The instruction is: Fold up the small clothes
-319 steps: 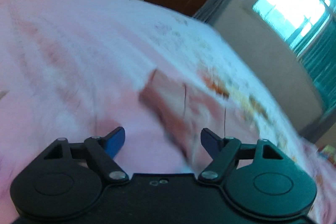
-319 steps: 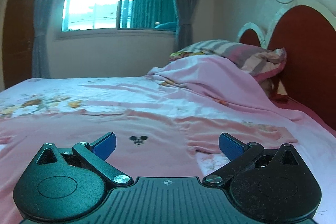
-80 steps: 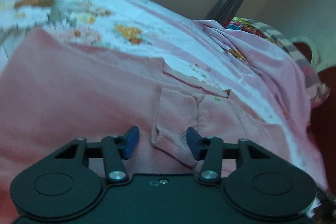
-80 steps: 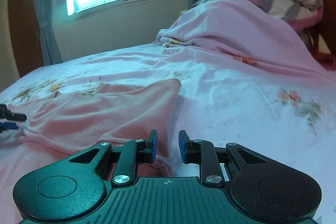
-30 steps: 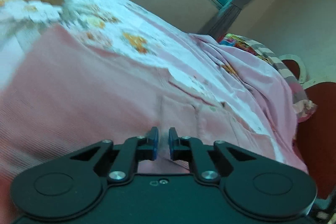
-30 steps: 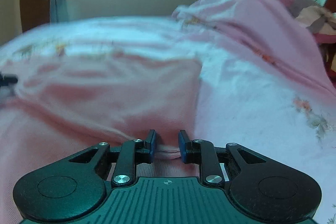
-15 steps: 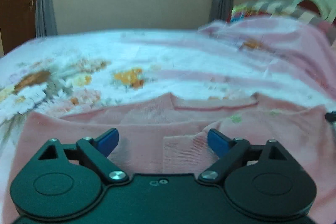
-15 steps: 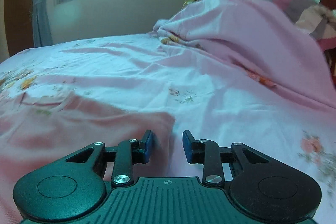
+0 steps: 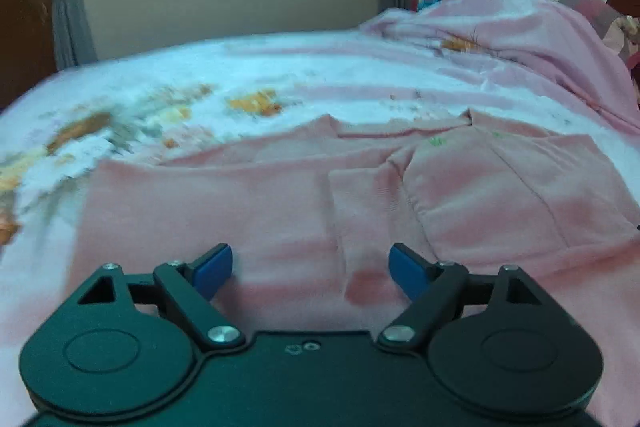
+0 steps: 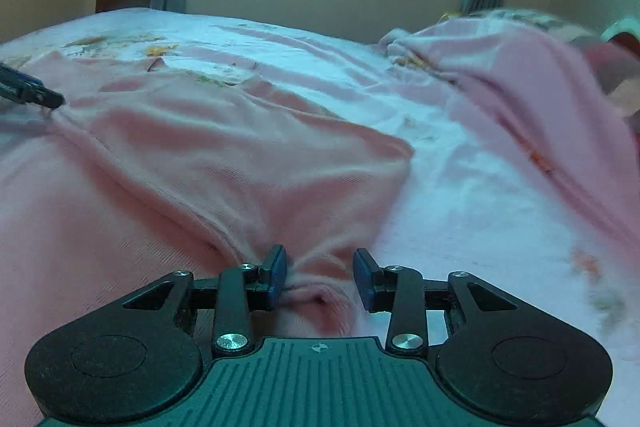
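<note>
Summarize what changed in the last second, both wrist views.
The left hand-held gripper, shut on a fold of the pink shirt a second ago, let go; its jaws stand wide, closing slightly, and its view has levelled. The right hand-held gripper is opening, its bunched shirt edge loose between the pads. The shirt stays folded on the floral sheet.

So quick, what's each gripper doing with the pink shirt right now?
Left gripper: open, closing a little, above the pink shirt, holding nothing.
Right gripper: opening, shirt fold bunched between its pads.
</note>
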Available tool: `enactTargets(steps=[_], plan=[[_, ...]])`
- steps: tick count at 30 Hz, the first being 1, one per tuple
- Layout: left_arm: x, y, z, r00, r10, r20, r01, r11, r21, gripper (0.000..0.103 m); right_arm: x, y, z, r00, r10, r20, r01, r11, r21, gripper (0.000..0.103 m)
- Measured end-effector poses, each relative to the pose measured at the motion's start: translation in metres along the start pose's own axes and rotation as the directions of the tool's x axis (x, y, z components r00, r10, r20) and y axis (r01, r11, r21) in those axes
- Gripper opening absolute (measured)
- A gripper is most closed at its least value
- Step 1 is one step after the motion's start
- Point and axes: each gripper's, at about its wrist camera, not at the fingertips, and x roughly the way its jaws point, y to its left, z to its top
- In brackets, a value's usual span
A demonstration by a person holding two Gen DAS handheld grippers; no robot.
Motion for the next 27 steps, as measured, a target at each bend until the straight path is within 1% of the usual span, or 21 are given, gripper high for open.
enactTargets(steps=[1,2,3,4,5,6,7,9,10,11,12,13,14,15,16,17,19,21,23,25,27], plan=[[-0.005,-0.001,0.0,1.0,-0.008,0.018,0.008,1.0,-0.007,0.087,-0.007,-0.002,0.003,0.999,0.009,0.031,-0.01,0.999,0.042,0.037],[-0.008,-0.002,0.0,0.999,-0.011,0.031,0.012,1.0,-0.021,0.094,-0.015,-0.004,0.009,0.996,0.04,0.079,-0.048,0.994,0.099,0.037],[-0.007,-0.004,0.0,0.999,-0.007,0.034,0.008,0.999,-0.037,0.1,-0.015,-0.001,0.014,0.993,0.053,0.103,-0.066,0.99,0.125,0.037],[-0.002,-0.007,-0.001,1.0,0.005,0.019,-0.005,0.999,-0.034,0.101,-0.011,0.004,0.018,0.993,0.047,0.105,-0.06,0.99,0.131,0.037],[0.009,-0.01,-0.004,0.999,0.031,-0.027,-0.031,1.0,-0.007,0.102,0.001,0.009,0.019,0.998,0.035,0.061,-0.042,0.992,0.117,0.038],[0.018,-0.011,-0.008,0.995,0.051,-0.086,-0.051,0.999,0.003,0.102,0.02,0.013,0.017,0.999,0.012,-0.043,-0.007,0.995,0.101,0.038],[0.018,-0.008,-0.008,0.996,0.044,-0.077,-0.045,0.999,-0.013,0.102,0.029,0.01,0.012,0.998,0.026,-0.061,-0.019,0.992,0.123,0.039],[0.008,-0.007,-0.003,0.993,0.063,-0.097,-0.064,0.998,-0.008,0.101,0.023,0.004,0.018,0.996,0.04,-0.074,-0.027,0.986,0.167,0.039],[-0.001,-0.006,-0.004,0.992,0.08,-0.097,-0.08,0.997,0.005,0.101,0.012,0.001,0.021,0.997,0.023,-0.074,-0.008,0.982,0.186,0.04],[-0.014,-0.005,-0.007,0.992,0.094,-0.085,-0.091,0.995,0.033,0.101,-0.003,-0.001,0.019,0.999,0.015,-0.048,-0.006,0.981,0.195,0.041],[-0.028,-0.004,-0.014,0.991,0.114,-0.073,-0.11,0.992,0.066,0.102,-0.019,-0.001,0.015,0.999,0.024,-0.029,-0.018,0.981,0.195,0.048],[-0.042,-0.003,-0.022,0.988,0.14,-0.07,-0.133,0.987,0.091,0.102,-0.034,0.003,0.01,0.999,0.028,-0.029,-0.022,0.98,0.198,0.053],[-0.059,0.001,-0.032,0.985,0.16,-0.067,-0.152,0.983,0.105,0.102,-0.05,0.003,0.004,0.999,0.033,-0.033,-0.025,0.977,0.211,0.06],[-0.079,0.007,-0.046,0.983,0.177,-0.047,-0.171,0.979,0.109,0.102,-0.07,0.004,-0.007,0.999,0.044,-0.024,-0.037,0.972,0.231,0.064],[-0.096,0.01,-0.06,0.978,0.206,-0.032,-0.201,0.974,0.108,0.102,-0.089,0.005,-0.018,0.999,0.053,-0.014,-0.048,0.967,0.252,0.065],[-0.114,0.013,-0.075,0.971,0.237,-0.032,-0.232,0.966,0.114,0.102,-0.105,0.009,-0.028,0.999,0.051,-0.012,-0.046,0.964,0.261,0.065],[-0.152,0.016,-0.105,0.975,0.222,0.001,-0.221,0.967,0.127,0.102,-0.139,0.021,-0.048,0.999,0.043,0.004,-0.043,0.966,0.256,0.065],[-0.184,0.013,-0.127,0.966,0.25,0.059,-0.256,0.956,0.14,0.102,-0.169,0.032,-0.07,0.999,0.034,0.009,-0.035,0.96,0.278,0.065],[-0.213,0.007,-0.145,0.96,0.258,0.109,-0.274,0.946,0.172,0.102,-0.196,0.046,-0.086,0.999,0.035,0.024,-0.041,0.951,0.307,0.065],[-0.234,0.004,-0.157,0.957,0.26,0.127,-0.28,0.942,0.185,0.102,-0.215,0.056,-0.098,0.999,0.04,0.029,-0.047,0.939,0.341,0.065],[-0.246,0.003,-0.167,0.963,0.243,0.113,-0.261,0.949,0.176,0.102,-0.228,0.065,-0.104,0.999,0.034,0.023,-0.04,0.931,0.363,0.065]])
